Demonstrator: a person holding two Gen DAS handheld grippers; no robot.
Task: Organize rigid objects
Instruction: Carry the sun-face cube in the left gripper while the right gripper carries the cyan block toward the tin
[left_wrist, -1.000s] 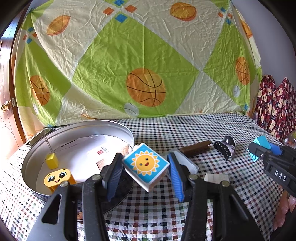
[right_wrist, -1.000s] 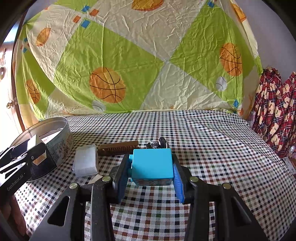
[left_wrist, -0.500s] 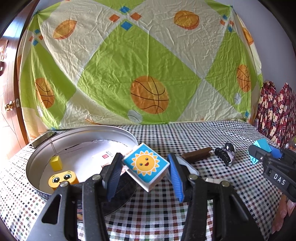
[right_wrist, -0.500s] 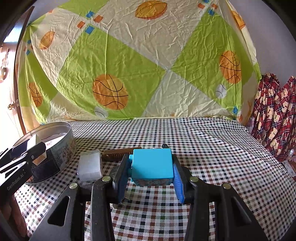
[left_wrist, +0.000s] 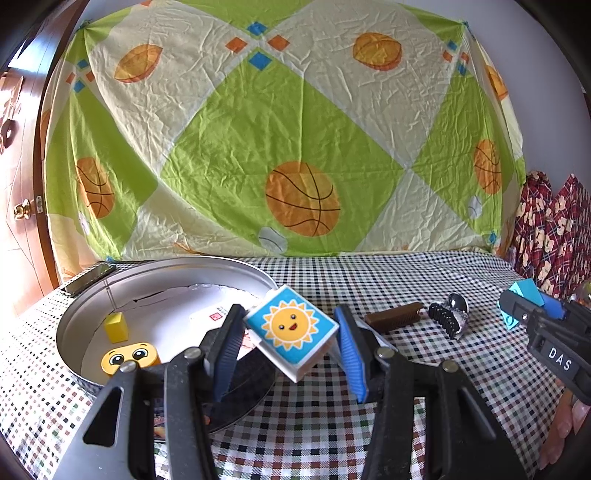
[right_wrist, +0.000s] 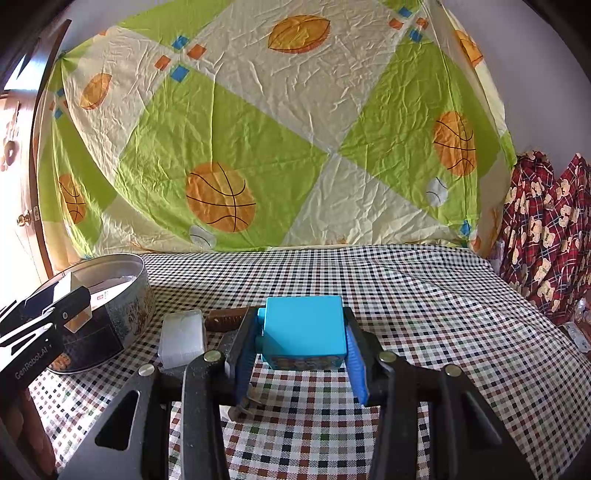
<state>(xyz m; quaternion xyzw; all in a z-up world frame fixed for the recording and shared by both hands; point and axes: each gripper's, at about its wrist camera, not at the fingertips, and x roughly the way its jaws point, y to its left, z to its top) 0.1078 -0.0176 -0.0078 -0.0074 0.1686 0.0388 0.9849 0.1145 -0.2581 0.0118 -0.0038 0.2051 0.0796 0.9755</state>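
Observation:
My left gripper (left_wrist: 290, 334) is shut on a tilted white block with a sun picture (left_wrist: 291, 328), held just right of the round metal tin (left_wrist: 85, 299). Inside the tin lie a small yellow block (left_wrist: 116, 326) and a yellow block with a face (left_wrist: 129, 360). My right gripper (right_wrist: 303, 339) is shut on a blue cube (right_wrist: 304, 326) above the checked cloth; the same right gripper (left_wrist: 532, 312) shows at the right edge of the left wrist view. The left gripper (right_wrist: 55, 317) appears beside the tin (right_wrist: 122, 295) in the right wrist view.
A brown comb (left_wrist: 393, 317) and a black hair claw (left_wrist: 448, 319) lie on the checked cloth (left_wrist: 369, 273). A clear plastic box (right_wrist: 183, 336) sits right of the tin. A phone (left_wrist: 88, 282) lies behind the tin. A basketball-print sheet (left_wrist: 295, 147) hangs behind; red plaid fabric (right_wrist: 546, 236) is at right.
Both views have tipped upward a little, so the table and objects sit lower in frame. The grips on the sun block and the blue cube are unchanged.

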